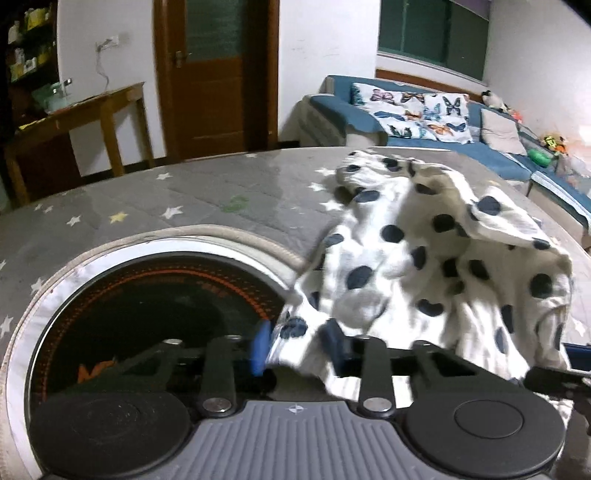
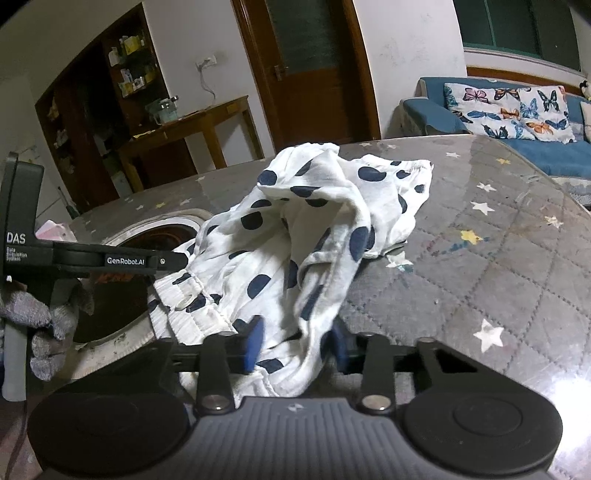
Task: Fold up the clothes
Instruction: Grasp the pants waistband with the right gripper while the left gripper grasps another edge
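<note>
— Start with the grippers. How do they sit?

— The left gripper (image 1: 299, 349) is low over the table, level, with its blue pads (image 1: 259, 347) closed on a bunch of the polka-dot garment (image 1: 424, 258). Cloth fills the gap between the jaws. From the right wrist view the same tool shows side-on at the left edge, held by a gloved hand (image 2: 44, 325) in grey knit.

— And the right?

— The right gripper (image 2: 295, 349) is also level and low, jaws drawn in on a fold of the garment (image 2: 306, 236) near its ribbed waistband (image 2: 184, 306). Fabric is pinched between the pads; both tools have hold of it.

— Where is the garment itself?

— On the table, crumpled — white with dark blue spots, heaped between the two grippers and trailing away from them. One edge overhangs the round black hotplate (image 1: 147, 314) set into the tabletop.

— The surface?

— A grey quilted table cover (image 1: 166, 192) with star print under a glossy clear sheet, cut round the hotplate's rim.

— The room?

— A brown wooden door (image 1: 214, 74), a wooden side table (image 1: 85, 110) against the white wall, dark shelves behind it. To the right, a blue sofa (image 1: 491, 155) with a butterfly-print cushion (image 1: 417, 110), below a window (image 1: 432, 33).
</note>
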Tool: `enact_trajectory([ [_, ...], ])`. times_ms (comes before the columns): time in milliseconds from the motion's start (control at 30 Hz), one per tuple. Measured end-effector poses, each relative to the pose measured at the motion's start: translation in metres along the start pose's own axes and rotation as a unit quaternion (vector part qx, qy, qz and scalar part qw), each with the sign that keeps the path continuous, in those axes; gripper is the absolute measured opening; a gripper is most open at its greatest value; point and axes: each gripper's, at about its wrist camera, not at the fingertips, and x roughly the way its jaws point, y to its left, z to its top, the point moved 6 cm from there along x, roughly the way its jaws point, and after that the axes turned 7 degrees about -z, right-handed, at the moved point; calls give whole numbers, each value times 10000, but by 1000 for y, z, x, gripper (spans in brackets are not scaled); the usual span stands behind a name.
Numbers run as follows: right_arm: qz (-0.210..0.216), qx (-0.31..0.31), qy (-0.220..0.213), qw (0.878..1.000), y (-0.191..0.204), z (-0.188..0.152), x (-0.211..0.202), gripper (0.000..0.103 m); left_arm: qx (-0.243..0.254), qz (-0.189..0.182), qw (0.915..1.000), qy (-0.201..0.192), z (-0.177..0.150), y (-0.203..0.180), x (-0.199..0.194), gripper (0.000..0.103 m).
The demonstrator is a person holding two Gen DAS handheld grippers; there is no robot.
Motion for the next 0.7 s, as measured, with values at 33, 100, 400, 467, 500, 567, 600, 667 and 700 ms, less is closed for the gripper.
enact_trajectory([
  [33, 8, 25, -1, 10000, -1, 0, -1, 25, 33, -28, 10000, -7, 0, -2, -1, 17],
  [100, 24, 76, -3, 10000, -3, 0, -2, 17, -7, -66, 10000, -42, 0, -5, -6, 10],
  [400, 227, 104, -100, 9996, -9, 1, -30, 8, -324, -181, 9992, -149, -17, -6, -55, 9],
  [467, 347, 113, -80, 9993, -9, -1, -39, 8, -388, -226, 9988, -170, -27, -7, -73, 9],
  [500, 408, 117, -71, 9991, -9, -3, -44, 8, -427, -261, 9986, -176, -33, -7, -82, 9],
  [567, 528, 107, -49, 9985, -9, -7, -55, 8, -500, -332, 9980, -186, -46, -9, -101, 9],
  [600, 587, 88, -35, 9982, -8, -10, -61, 8, -527, -360, 9978, -204, -54, -10, -111, 9],
  [667, 699, 15, 9, 9976, -6, -19, -74, 8, -605, -421, 9971, -204, -69, -12, -129, 9],
  [700, 755, -22, 31, 9971, -5, -23, -81, 8, -622, -439, 9969, -182, -75, -13, -135, 9],
])
